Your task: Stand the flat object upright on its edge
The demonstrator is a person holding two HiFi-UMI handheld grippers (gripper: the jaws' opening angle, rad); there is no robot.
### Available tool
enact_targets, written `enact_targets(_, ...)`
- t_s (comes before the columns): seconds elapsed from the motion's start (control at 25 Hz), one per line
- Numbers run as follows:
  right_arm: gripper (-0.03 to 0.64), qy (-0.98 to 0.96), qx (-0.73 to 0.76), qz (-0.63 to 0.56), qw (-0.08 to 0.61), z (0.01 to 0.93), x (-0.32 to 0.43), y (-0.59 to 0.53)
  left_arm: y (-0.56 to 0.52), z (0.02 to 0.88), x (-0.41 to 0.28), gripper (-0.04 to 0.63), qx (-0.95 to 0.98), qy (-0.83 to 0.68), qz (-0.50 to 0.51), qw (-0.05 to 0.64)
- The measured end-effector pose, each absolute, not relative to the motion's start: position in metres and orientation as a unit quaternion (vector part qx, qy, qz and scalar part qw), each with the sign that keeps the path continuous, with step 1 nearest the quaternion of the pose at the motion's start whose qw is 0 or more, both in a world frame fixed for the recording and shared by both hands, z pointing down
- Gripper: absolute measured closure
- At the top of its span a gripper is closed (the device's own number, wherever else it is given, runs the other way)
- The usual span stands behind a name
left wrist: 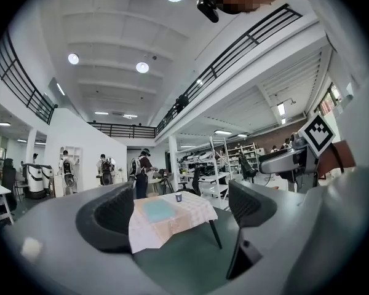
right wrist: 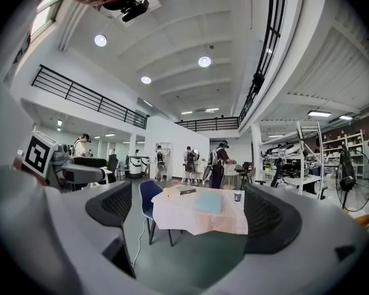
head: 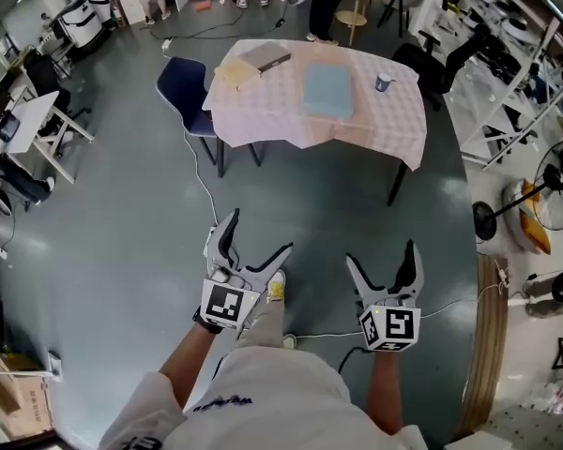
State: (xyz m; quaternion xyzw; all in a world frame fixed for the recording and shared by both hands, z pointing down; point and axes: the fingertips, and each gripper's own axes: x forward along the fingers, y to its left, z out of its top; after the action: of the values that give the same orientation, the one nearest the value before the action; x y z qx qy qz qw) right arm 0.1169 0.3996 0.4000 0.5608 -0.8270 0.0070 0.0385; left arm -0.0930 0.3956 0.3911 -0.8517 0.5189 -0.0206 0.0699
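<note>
The grey-green floor (head: 122,214) is taking up most of the head view, and the person is standing on it well apart from a table (head: 263,111) that is wearing a pale pink-and-white checked cloth hanging down over its edges. A dark blue chair (head: 180,87) is sitting just beside the table's left corner. The light blue flat object (head: 327,90) is lying flat near the middle of the tabletop; it is showing as a plain, soft-cornered rectangle of one even colour, its broad face turned up, with no marking that can be made out from here. A darker flat slab (head: 267,59) is resting near the far left corner, partly over a tan sheet (head: 233,73). The left gripper (head: 261,231) and the right gripper (head: 380,251) are hanging low in front of the person, both pointing toward the table, and each gripper view is showing its two dark jaws spread wide apart with nothing between them but the distant table and floor. A small dark cup (head: 383,82) is standing upright near the table's right edge, apart from the blue object. Each gripper's cube is bearing black-and-white square markers, and dark lettering on the person's pale garment (head: 263,392) is too blurred to read.
</note>
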Motion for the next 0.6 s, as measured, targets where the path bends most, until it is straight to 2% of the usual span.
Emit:
enact_targets(0.16,0.057,-0.821,0.569,0.014,0.047,0.402,0.122,0.358,0.347,0.394,-0.088,0.126,-0.858,0.511,-0.018,0.054)
enact_targets(0.4,0.067,-0.804,0.593,0.038,0.028,0.397,0.131,0.281,0.273,0.380,-0.095,0.127,-0.862,0.501,-0.013,0.067)
enact_targets(0.6,0.072,-0.798,0.600,0.037,0.032,0.391,0.113,0.227,0.215,0.382,-0.117,0.127,-0.866,0.496,-0.012,0.061)
